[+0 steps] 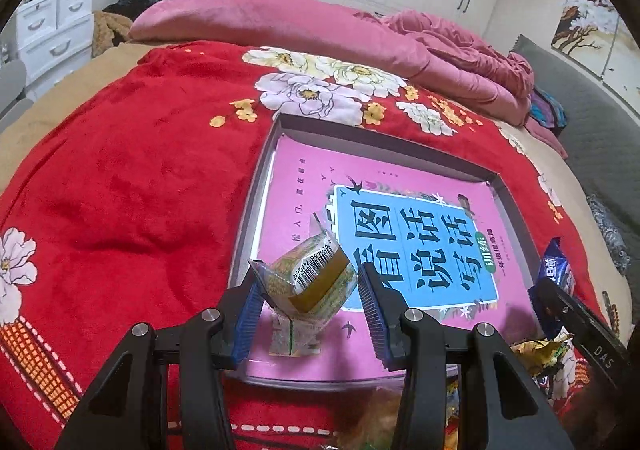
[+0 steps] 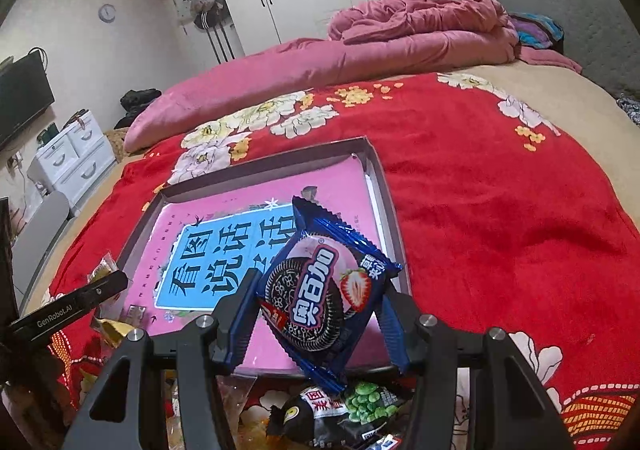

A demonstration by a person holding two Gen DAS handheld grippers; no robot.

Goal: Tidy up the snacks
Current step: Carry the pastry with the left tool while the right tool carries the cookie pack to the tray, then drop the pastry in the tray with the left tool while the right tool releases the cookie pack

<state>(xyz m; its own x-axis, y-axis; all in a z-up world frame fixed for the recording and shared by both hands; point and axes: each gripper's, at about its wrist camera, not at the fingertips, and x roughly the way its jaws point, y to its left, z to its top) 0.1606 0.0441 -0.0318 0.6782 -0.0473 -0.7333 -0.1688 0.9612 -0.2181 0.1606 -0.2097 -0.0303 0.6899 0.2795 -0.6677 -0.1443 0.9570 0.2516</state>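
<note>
Left wrist view: my left claw [image 1: 310, 292] is spread, and the green snack [image 1: 314, 282] sits loose between the pads, over the near edge of the tray [image 1: 384, 147] on the red blanket [image 1: 132, 177]. I judge I should lift away straight, so the pads do not drag it. My right claw [image 2: 316, 304] pinches one blue cookie packet [image 2: 320, 290] above the tray's near right corner; I should lower it before I let go. I count one tray, one book [image 2: 208, 250] inside, and several more snacks [image 2: 352, 406] near me.
</note>
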